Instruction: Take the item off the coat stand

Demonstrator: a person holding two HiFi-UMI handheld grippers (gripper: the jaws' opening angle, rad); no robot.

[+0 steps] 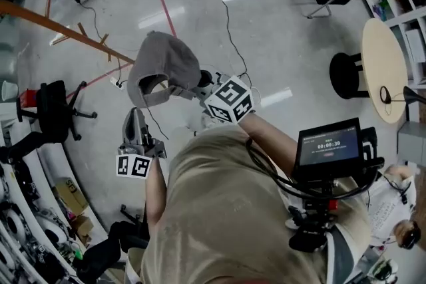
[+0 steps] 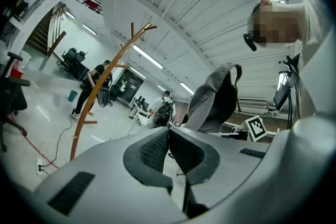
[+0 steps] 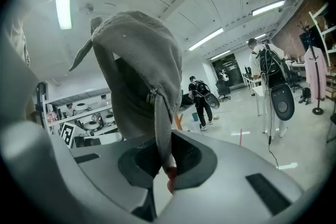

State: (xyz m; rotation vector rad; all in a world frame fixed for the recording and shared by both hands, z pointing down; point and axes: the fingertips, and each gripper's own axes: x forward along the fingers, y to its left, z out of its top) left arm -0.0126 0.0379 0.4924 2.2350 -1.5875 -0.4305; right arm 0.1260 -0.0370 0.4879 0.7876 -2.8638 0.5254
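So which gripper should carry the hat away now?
Right. The right gripper is already shut on the grey hat, which is off the coat stand. The left gripper is shut and empty.

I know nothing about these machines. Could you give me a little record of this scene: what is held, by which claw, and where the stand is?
Item: grey cap
Held by: right gripper, jaws shut on the cap's fabric
Left gripper: jaws together, nothing between them
Coat stand: wooden, curved, apart from the cap
Task state: cap is off the stand
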